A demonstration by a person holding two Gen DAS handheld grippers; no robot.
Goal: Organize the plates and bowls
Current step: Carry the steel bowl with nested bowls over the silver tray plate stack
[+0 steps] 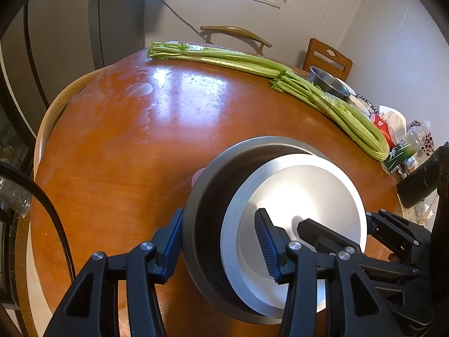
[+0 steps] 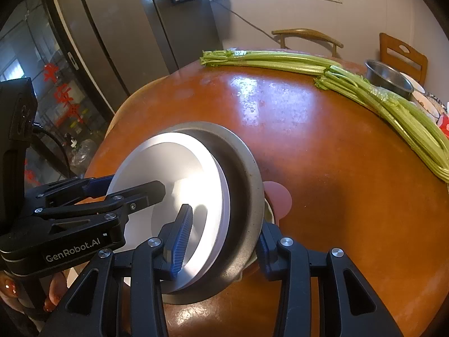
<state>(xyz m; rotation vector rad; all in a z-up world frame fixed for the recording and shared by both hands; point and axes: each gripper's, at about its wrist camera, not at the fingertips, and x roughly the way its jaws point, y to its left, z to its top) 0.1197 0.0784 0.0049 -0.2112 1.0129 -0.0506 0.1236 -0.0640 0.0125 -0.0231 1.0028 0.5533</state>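
While both grippers clamp the metal bowl (image 1: 202,196), celery (image 1: 252,64) lies across the glossy wooden table (image 1: 126,140).

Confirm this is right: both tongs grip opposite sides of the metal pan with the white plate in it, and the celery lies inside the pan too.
One detail is wrong: the celery is not in the metal pan; the right wrist view shows it lying on the wooden table, far behind. The rest holds: left tongs and right tongs clamp opposite rims, with the white plate inside.
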